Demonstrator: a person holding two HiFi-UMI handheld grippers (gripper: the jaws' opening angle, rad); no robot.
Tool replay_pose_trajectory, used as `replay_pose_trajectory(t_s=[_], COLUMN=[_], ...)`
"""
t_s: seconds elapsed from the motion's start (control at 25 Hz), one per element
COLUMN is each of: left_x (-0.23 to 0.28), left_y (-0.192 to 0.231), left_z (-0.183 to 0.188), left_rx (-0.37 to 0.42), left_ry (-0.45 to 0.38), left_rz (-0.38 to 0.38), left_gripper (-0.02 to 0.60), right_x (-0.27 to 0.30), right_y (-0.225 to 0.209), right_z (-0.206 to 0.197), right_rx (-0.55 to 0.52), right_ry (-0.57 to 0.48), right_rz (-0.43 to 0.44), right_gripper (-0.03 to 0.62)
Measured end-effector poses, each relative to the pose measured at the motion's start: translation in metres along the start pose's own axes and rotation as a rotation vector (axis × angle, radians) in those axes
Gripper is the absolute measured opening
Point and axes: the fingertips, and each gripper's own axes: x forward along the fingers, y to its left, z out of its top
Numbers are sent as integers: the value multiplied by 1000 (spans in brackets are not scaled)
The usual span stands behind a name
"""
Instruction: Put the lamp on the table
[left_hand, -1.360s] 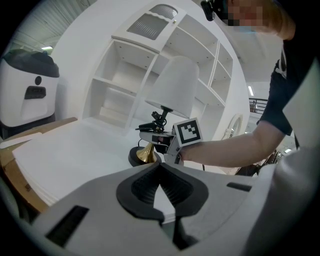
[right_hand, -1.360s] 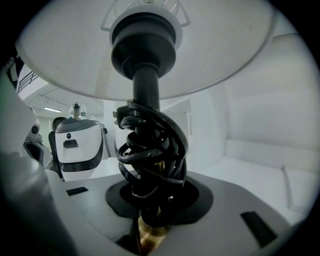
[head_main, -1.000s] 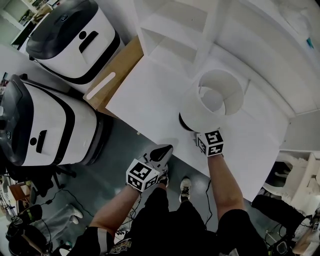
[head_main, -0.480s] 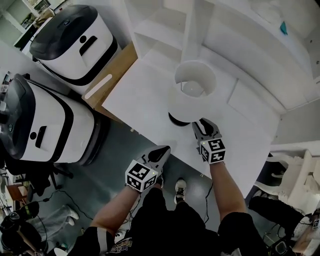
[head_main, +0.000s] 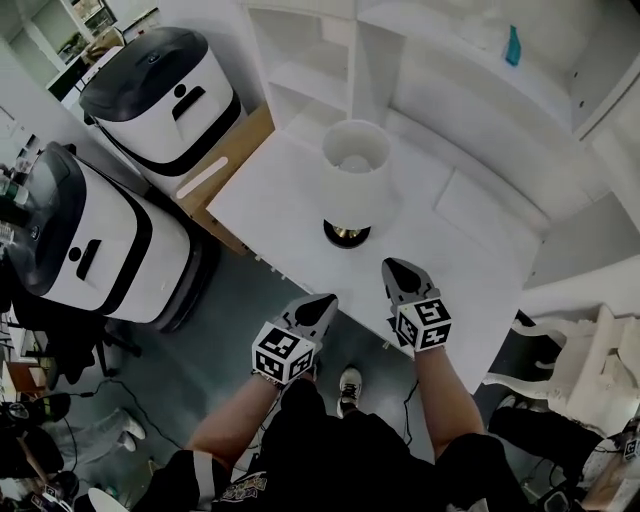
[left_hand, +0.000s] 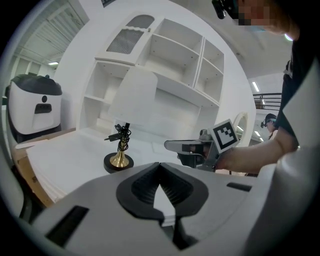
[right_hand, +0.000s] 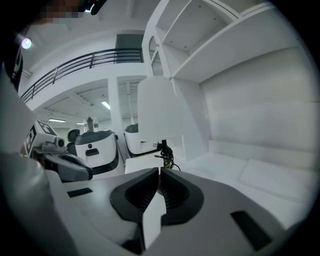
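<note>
The lamp stands upright on the white table (head_main: 285, 205), its white shade (head_main: 355, 170) above a black and brass base (head_main: 347, 236). My right gripper (head_main: 392, 268) hovers over the table's near edge, a short way from the base and apart from it. Its jaws are closing together with nothing between them. In the right gripper view the shade (right_hand: 160, 107) and the cord-wrapped stem (right_hand: 165, 156) rise beyond the shut jaws (right_hand: 159, 176). My left gripper (head_main: 325, 303) hangs off the table's front edge, shut and empty. From it the lamp base (left_hand: 119, 161) shows ahead on the left, the right gripper (left_hand: 187, 148) beside it.
Two large white-and-black machines (head_main: 160, 85) (head_main: 75, 250) stand on the left, with a wooden top (head_main: 225, 150) between them and the table. A white shelf unit (head_main: 330, 55) backs the table, a teal object (head_main: 513, 45) on its upper shelf. A white chair (head_main: 585, 345) is at the right.
My right gripper, which was at the lamp's base, has let go, drawn back toward me and shut. The lamp stays standing on the table. The left gripper has barely moved.
</note>
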Motion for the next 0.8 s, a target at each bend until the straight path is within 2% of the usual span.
replay_pose_trajectory(t_s=[0.28, 0.48, 0.8], left_x=[-22, -47, -90], left_y=[-38, -59, -71], left_z=[-1, -4, -21], left_rx=[-14, -18, -46], left_ry=[-33, -50, -51], left_rz=[61, 108, 147], left_gripper=[6, 6, 6], right_x=[-47, -75, -98], right_y=[39, 61, 95], right_z=[17, 24, 14], right_rx=[-26, 9, 43], right_ry=[-25, -48, -42], right_rz=[92, 142, 171], right_gripper=[32, 31, 29])
